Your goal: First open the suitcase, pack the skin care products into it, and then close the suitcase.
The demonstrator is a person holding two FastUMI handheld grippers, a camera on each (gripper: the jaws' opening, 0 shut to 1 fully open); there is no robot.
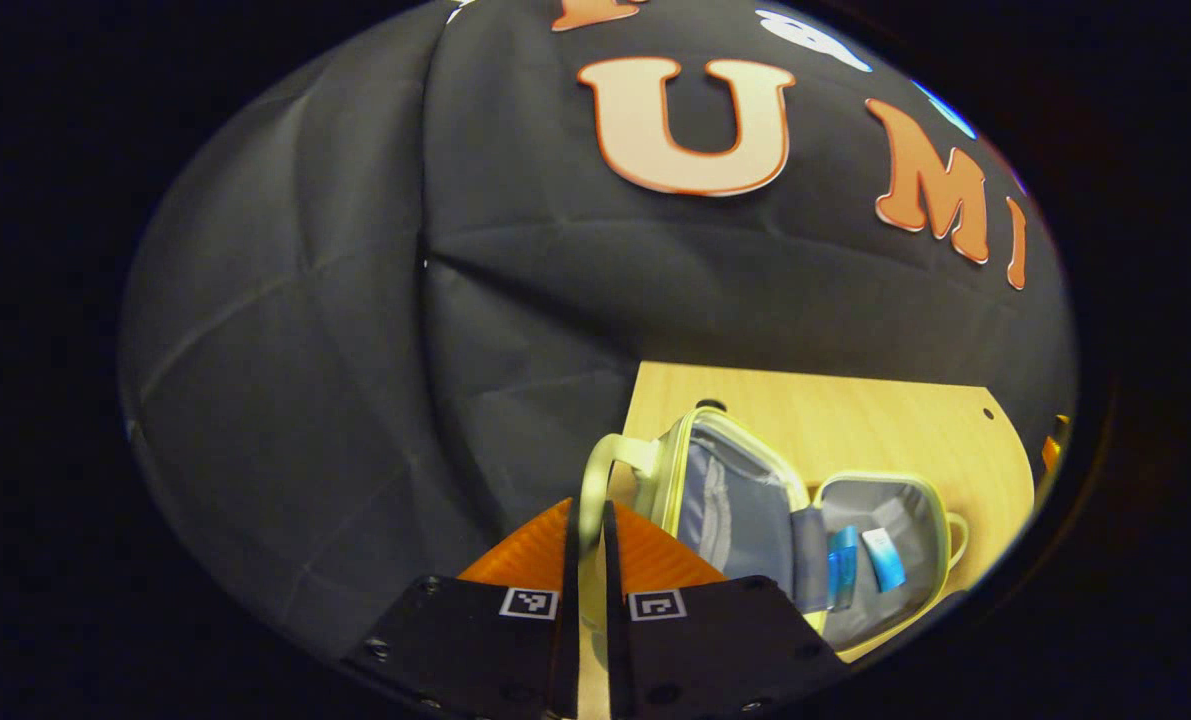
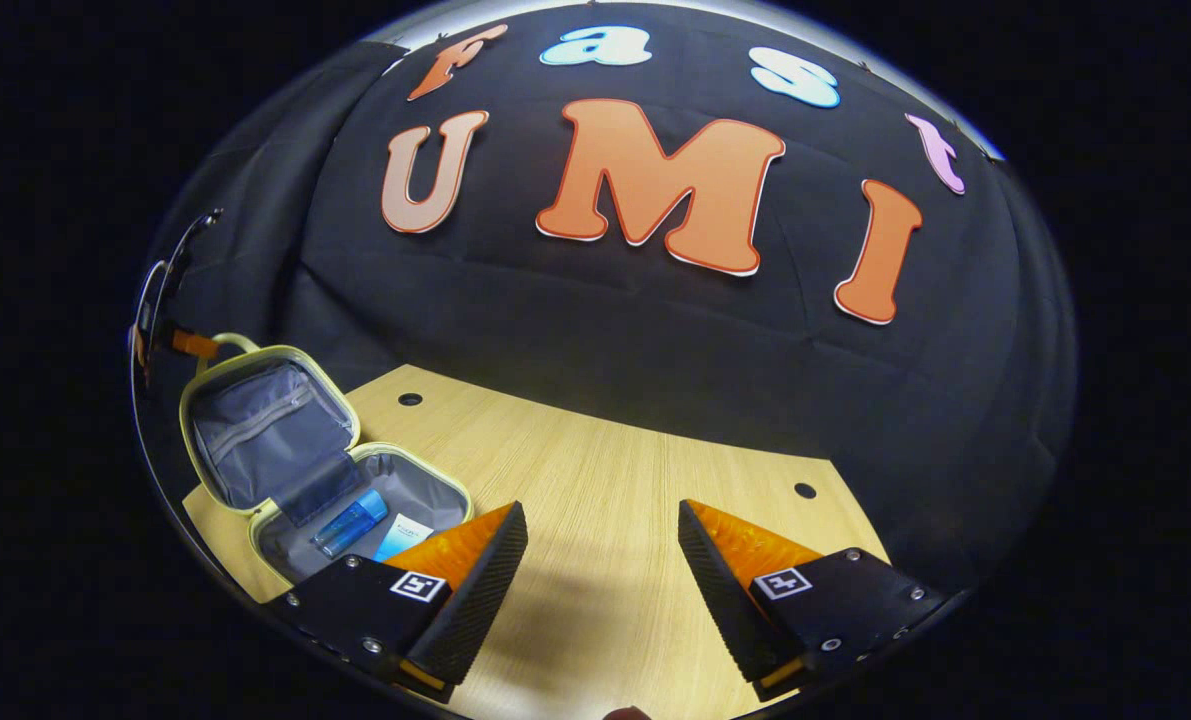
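Note:
A small pale green suitcase (image 1: 735, 490) stands open on the wooden table (image 1: 855, 420), its lid tilted up and its grey lining showing. In its base lie a blue bottle (image 1: 841, 575) and a white and blue tube (image 1: 883, 558). My left gripper (image 1: 587, 510) is shut on the lid's handle (image 1: 595, 470), which runs between both fingers. In the right gripper view the suitcase (image 2: 265, 430) sits at the left with the bottle (image 2: 350, 522) and tube (image 2: 403, 535) inside, and the left gripper (image 2: 190, 343) is at its handle. My right gripper (image 2: 603, 520) hangs open over bare table, right of the suitcase.
The table (image 2: 605, 470) is light wood with small round holes (image 2: 410, 399) near its back edge. The black cloth wall stands close behind it. Open tabletop lies to the right of the suitcase, under the right gripper.

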